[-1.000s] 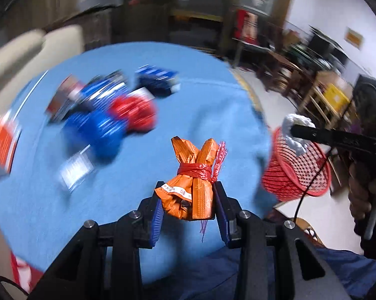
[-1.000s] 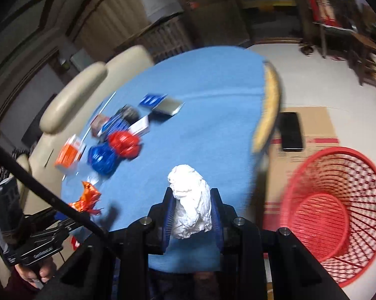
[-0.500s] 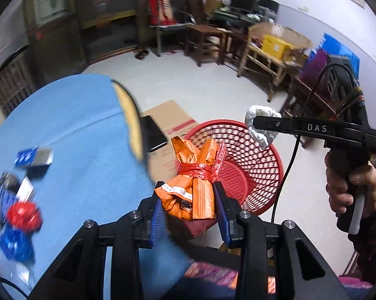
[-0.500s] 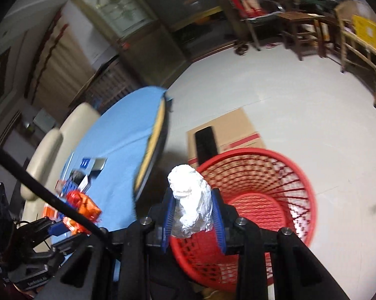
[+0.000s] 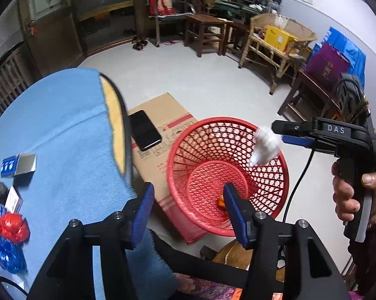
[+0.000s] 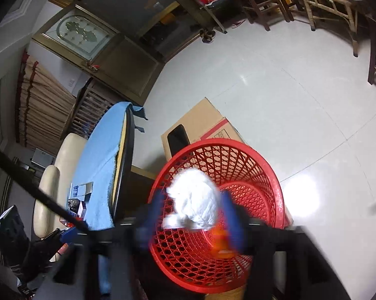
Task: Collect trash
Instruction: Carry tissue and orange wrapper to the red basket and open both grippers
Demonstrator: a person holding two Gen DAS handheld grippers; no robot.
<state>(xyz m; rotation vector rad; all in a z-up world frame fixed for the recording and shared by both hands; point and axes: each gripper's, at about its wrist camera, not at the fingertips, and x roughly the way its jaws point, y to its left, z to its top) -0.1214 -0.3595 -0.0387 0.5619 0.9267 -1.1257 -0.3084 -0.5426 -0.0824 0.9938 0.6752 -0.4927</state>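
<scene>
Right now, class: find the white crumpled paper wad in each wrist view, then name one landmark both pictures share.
Left wrist view: the white paper wad is at right of centre, blurred, above the far right rim of the red basket.
Right wrist view: it sits low at centre, between the opening blue pads, over the basket's near side.
Shared landmark: the black phone on the cardboard box.

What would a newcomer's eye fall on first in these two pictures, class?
The red mesh basket on the floor beside the blue-clothed table. A white crumpled wad is dropping into it from the opening right gripper. The left gripper opens empty above an orange wrapper already inside.
</scene>
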